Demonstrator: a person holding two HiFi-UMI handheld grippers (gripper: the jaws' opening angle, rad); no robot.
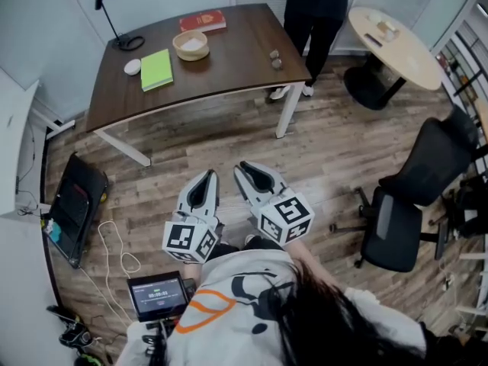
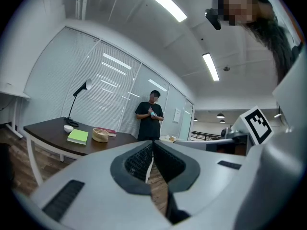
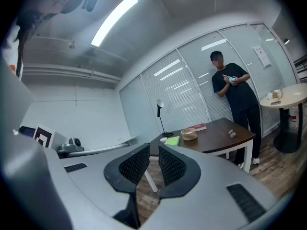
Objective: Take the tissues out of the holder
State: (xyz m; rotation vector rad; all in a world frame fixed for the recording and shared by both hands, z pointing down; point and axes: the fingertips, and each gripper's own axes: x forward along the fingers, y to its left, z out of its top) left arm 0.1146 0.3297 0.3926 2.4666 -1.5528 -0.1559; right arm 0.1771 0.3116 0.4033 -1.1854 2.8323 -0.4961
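The tissue holder (image 1: pixel 191 45) is a round, pale wooden bowl with white tissue inside. It stands on the dark table (image 1: pixel 229 67) far ahead of me, and it shows as a small holder (image 2: pixel 100 134) in the left gripper view and again as the holder (image 3: pixel 189 133) in the right gripper view. Both grippers hang over the wooden floor, well short of the table. My left gripper (image 1: pixel 206 175) (image 2: pixel 152 145) has its tips together with nothing between them. My right gripper (image 1: pixel 245 168) (image 3: pixel 153 162) shows a clear gap between its pads and holds nothing.
On the table lie a green notebook (image 1: pixel 156 69), a red book (image 1: pixel 203 21), a white round object (image 1: pixel 133 67) and a lamp base (image 1: pixel 130 43). A person (image 1: pixel 313 14) stands at the table's far right corner. A round table (image 1: pixel 393 44) and an office chair (image 1: pixel 412 197) are to the right.
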